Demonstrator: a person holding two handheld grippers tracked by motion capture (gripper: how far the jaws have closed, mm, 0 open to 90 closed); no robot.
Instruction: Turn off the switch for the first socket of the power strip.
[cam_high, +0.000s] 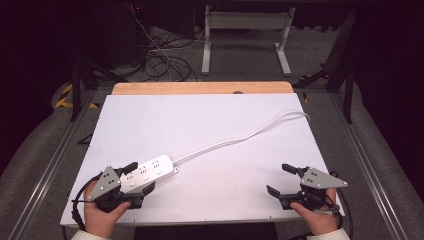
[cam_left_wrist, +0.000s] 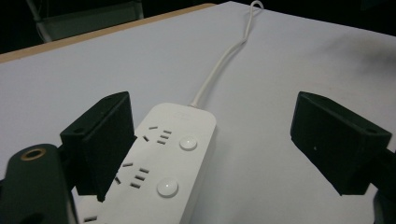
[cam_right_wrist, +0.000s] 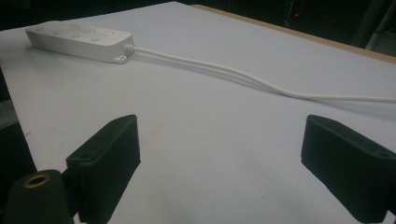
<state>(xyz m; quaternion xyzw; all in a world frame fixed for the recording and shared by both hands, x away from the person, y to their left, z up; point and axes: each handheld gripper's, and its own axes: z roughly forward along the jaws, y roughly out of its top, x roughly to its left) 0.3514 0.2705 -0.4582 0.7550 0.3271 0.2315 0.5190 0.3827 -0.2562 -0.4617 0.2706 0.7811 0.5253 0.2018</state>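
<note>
1. The power strip (cam_high: 150, 171) lies flat near the front left of the white tabletop (cam_high: 210, 125), sockets up, with its near end between the jaws of the left gripper (cam_high: 139, 180).
2. It looks like a rigid plastic block: light, stiff and smooth, so likely to slip under a weak pinch. It should not be fragile, though the round buttons (cam_left_wrist: 188, 143) on top would be pressed by anything bearing down on them.
3. The best hold is probably across the two long sides of the body, near the middle, away from the buttons and sockets. In the left gripper view one jaw stands just beside the strip's long edge; I cannot tell whether it touches. The other jaw is well apart, so the jaws stand released and nothing is gripped.
4. Its white cord (cam_high: 240, 137) is soft and trails off toward the far right edge of the tabletop; it will likely drag and tug as the strip moves.
5. The right gripper (cam_high: 281, 179) hovers near the front right, jaws spread wide over bare tabletop, holding nothing.
6. Count: one power strip, one cord, two grippers; two buttons and three socket groups at least partly show in the left gripper view.
</note>
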